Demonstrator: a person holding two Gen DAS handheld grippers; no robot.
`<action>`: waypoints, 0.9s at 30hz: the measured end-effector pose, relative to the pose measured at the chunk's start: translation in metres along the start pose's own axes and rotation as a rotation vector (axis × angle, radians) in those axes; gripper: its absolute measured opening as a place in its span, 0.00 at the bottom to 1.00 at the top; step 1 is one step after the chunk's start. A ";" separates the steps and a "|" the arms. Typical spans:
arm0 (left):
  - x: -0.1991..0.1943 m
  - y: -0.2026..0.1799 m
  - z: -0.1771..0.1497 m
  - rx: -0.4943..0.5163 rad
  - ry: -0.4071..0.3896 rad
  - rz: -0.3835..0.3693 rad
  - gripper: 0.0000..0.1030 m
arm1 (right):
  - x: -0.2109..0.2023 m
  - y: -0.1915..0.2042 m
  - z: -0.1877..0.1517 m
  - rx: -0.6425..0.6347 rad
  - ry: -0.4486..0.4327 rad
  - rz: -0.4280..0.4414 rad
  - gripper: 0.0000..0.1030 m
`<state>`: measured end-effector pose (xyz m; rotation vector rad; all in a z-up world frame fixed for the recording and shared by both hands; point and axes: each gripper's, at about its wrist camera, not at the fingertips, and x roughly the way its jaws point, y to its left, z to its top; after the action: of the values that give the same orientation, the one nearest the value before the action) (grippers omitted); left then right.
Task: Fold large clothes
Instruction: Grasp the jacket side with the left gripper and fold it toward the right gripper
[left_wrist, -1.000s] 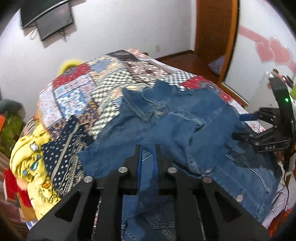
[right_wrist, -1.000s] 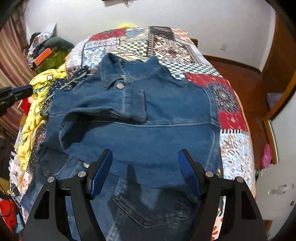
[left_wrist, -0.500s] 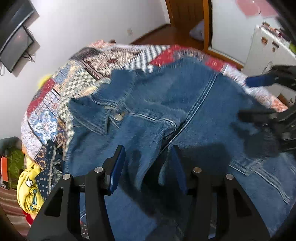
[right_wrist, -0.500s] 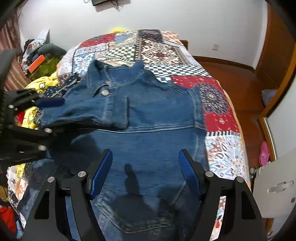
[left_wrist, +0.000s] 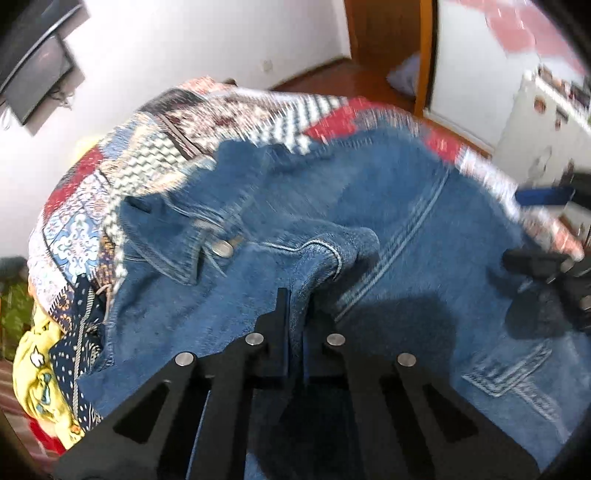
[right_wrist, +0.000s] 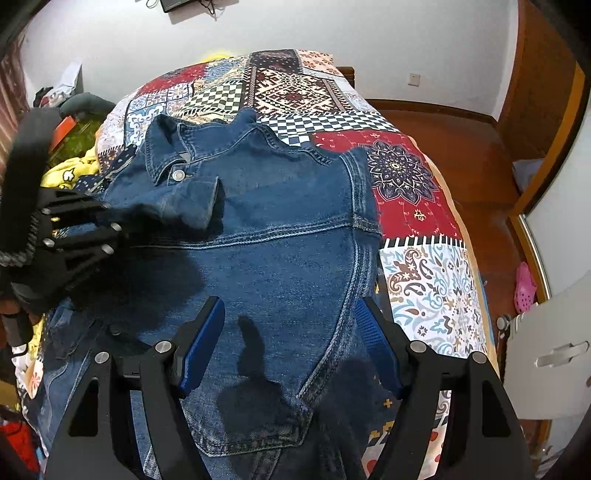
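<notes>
Patchwork bedspread (right_wrist: 413, 177) covers the bed, white wall far, wood floor to the right, clutter of yellow and printed clothes (left_wrist: 40, 354) at the left edge. Denim jacket (right_wrist: 280, 236) lies spread across the middle, collar far, one sleeve already folded inward over the chest. Left gripper (left_wrist: 295, 317) is clenched on a ridge of that sleeve fabric near the cuff. Right gripper (right_wrist: 291, 347) hangs released above the lower back panel, nothing between its pads. Risks: the thin pinch may slip under heavy denim, or dragging one-handed could skew the whole jacket and undo the fold.
</notes>
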<state>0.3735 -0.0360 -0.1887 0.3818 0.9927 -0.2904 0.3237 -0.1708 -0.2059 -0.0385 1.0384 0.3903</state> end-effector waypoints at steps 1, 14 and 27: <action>-0.013 0.007 0.000 -0.029 -0.032 -0.004 0.03 | -0.001 0.001 0.000 -0.002 -0.001 0.000 0.68; -0.114 0.095 -0.076 -0.343 -0.210 -0.069 0.03 | -0.009 0.057 0.011 -0.114 -0.024 0.022 0.68; -0.052 0.121 -0.202 -0.689 -0.025 -0.203 0.27 | 0.031 0.090 -0.001 -0.196 0.122 0.009 0.68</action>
<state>0.2436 0.1641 -0.2218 -0.3493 1.0438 -0.1201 0.3063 -0.0778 -0.2190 -0.2354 1.1182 0.5015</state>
